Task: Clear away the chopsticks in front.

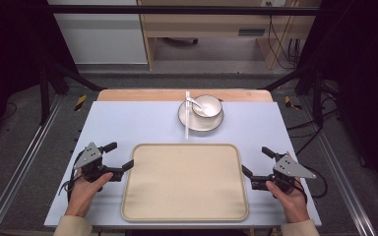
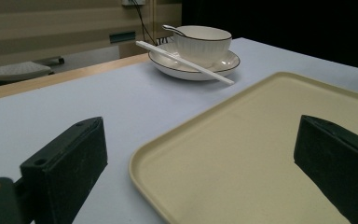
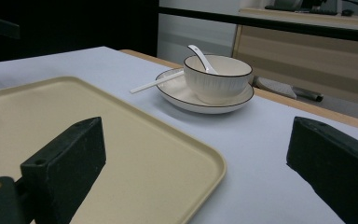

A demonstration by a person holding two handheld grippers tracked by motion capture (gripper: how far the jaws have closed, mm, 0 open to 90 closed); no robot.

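Note:
A beige tray point(image 1: 184, 182) lies empty at the front middle of the table. Beyond it stands a white plate point(image 1: 191, 126) that carries a white bowl point(image 1: 208, 106) with a spoon point(image 1: 193, 102) in it. White chopsticks point(image 1: 187, 117) rest across the plate's left side. My left gripper point(image 1: 122, 155) is open at the tray's left edge, with one jaw over the tray point(image 2: 242, 149) and nothing between the jaws. My right gripper point(image 1: 254, 160) is open at the tray's right edge, also holding nothing. The bowl point(image 3: 216, 79) and plate point(image 3: 200, 105) stand well ahead of both grippers.
The pale blue table top point(image 1: 128, 123) has bare room on both sides of the tray and the plate. A wooden strip point(image 1: 142, 95) runs along its far edge. Metal frame rails point(image 1: 24, 162) flank the table, and a cabinet point(image 1: 211, 19) stands behind it.

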